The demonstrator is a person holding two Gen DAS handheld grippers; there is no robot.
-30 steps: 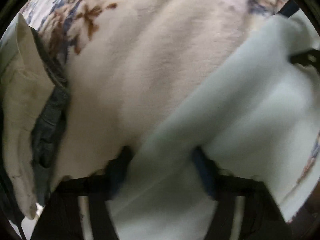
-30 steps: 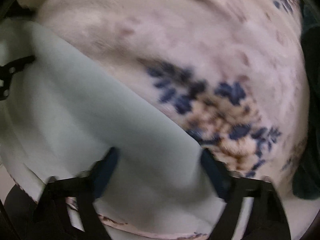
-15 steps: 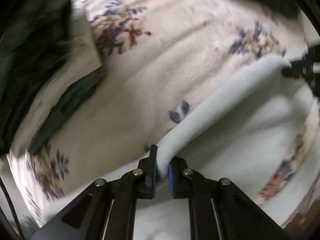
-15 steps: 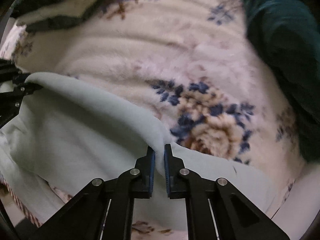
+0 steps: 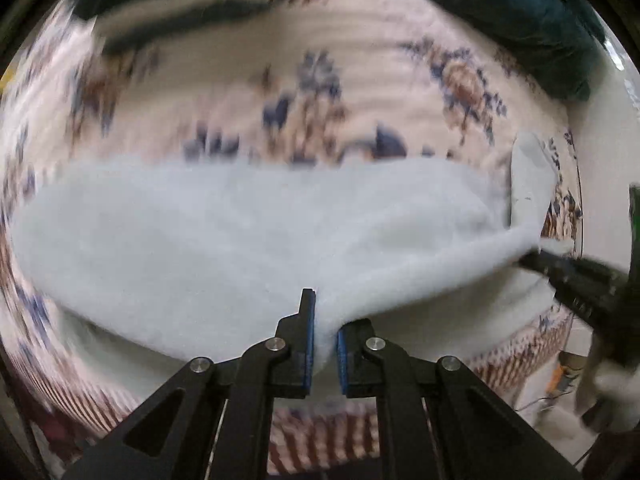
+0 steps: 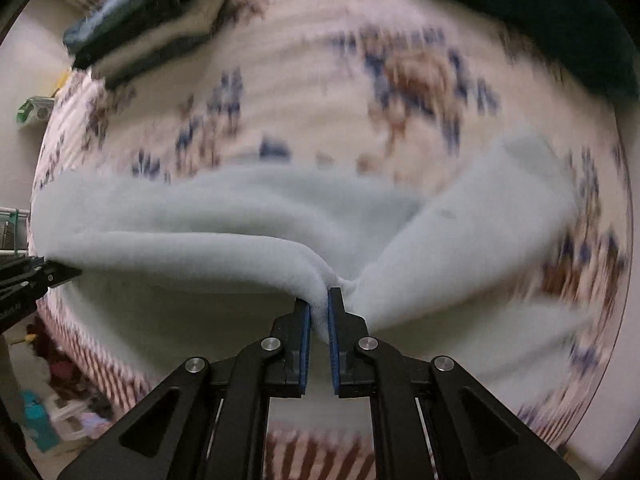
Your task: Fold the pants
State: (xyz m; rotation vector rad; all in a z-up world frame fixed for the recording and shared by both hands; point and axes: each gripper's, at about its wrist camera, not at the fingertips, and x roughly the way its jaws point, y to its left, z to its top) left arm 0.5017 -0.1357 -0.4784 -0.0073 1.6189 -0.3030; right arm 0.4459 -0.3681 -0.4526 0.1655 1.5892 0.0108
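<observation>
The pale blue-white fleece pants [image 5: 208,240] hang lifted over a cream floral blanket [image 5: 248,96]. My left gripper [image 5: 325,320] is shut on one edge of the pants, the cloth pinched between its blue pads. My right gripper [image 6: 319,312] is shut on the same edge further along, and the pants [image 6: 460,240] drape away from it on both sides. The stretch of cloth between the two grippers sags in a taut fold. In the left wrist view the right gripper [image 5: 536,258] shows at the right edge; in the right wrist view the left gripper [image 6: 52,276] shows at the left edge.
A folded stack of dark and white clothes [image 6: 148,20] lies at the blanket's far left. A dark green cloth [image 6: 560,20] fills the far right corner. The blanket's red-striped border [image 6: 100,368] hangs over the near edge, with clutter on the floor [image 6: 44,420] below.
Both grippers closed on the edge of the pants, then rose and rolled, lifting the cloth well above the blanket. Much more of the bed is now in view.
</observation>
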